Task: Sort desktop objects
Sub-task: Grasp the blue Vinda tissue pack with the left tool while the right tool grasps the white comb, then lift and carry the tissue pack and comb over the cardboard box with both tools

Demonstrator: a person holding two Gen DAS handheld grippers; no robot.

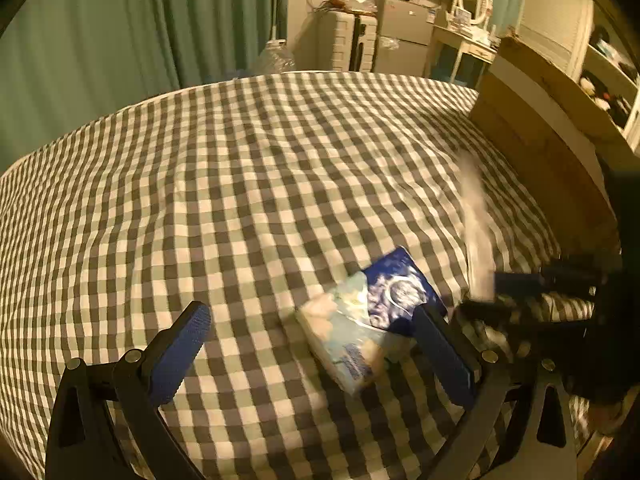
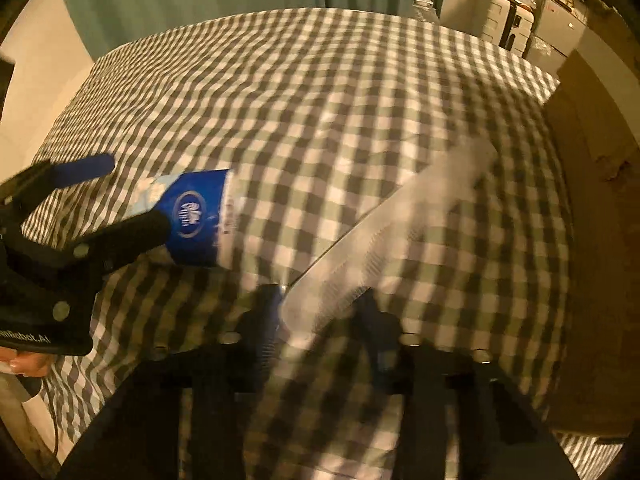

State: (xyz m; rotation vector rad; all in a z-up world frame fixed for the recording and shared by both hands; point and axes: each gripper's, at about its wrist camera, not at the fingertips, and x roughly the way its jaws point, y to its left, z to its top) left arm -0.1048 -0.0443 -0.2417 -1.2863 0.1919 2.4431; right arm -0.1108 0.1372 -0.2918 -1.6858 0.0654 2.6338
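On the checked bedspread (image 1: pixel 248 184), the left tool (image 1: pixel 316 340) stands apart around a blue tissue pack (image 1: pixel 372 316), not yet pressing it. The right tool (image 2: pixel 324 312) is clamped on one end of a clear ruler-like strip (image 2: pixel 392 232). That end grip could let the strip pivot or slip; the soft pack may crumple if squeezed.

— What's around you?
— You face a bed (image 1: pixel 260 184) under a green-and-grey checked cover, with green curtains (image 1: pixel 132 20) behind it.
— And to your right?
— A wooden headboard (image 1: pixel 536 136), a small grey fridge (image 1: pixel 404 36) and a white dressing table (image 1: pixel 468 46), all in dim, warm light.
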